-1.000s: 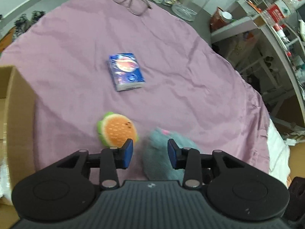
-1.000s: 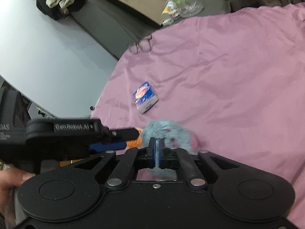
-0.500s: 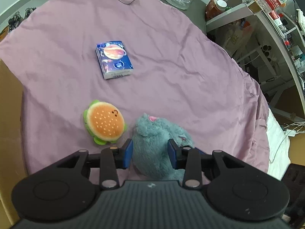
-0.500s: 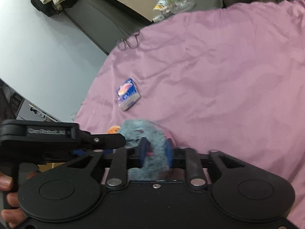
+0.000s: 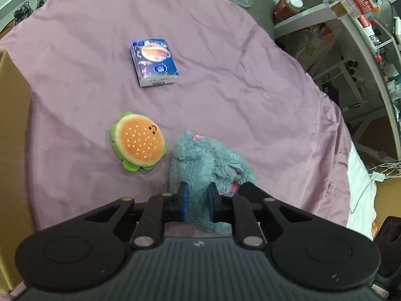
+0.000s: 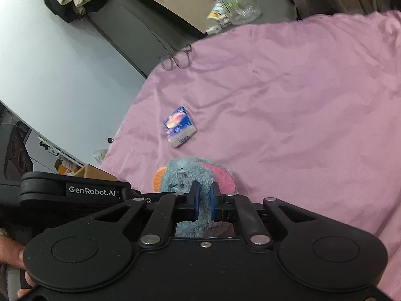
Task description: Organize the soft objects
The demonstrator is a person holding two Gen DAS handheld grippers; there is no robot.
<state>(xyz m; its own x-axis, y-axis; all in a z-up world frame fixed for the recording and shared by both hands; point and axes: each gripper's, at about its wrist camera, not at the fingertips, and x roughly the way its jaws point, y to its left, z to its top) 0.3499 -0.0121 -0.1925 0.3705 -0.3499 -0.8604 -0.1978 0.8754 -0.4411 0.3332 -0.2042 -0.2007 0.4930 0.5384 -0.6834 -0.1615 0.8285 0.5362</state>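
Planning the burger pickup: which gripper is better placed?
Left, probably. Both grippers, left and right, clamp the grey plush; the burger lies just left of the left one.

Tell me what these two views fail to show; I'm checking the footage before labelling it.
- Grey plush toy: lower part hidden behind the left gripper body, left wrist view.
- Burger plush: mostly hidden behind the grey plush, right wrist view.
- Cardboard box: cut off at the left edge, left wrist view.
- Tissue pack: print blurred, right wrist view.
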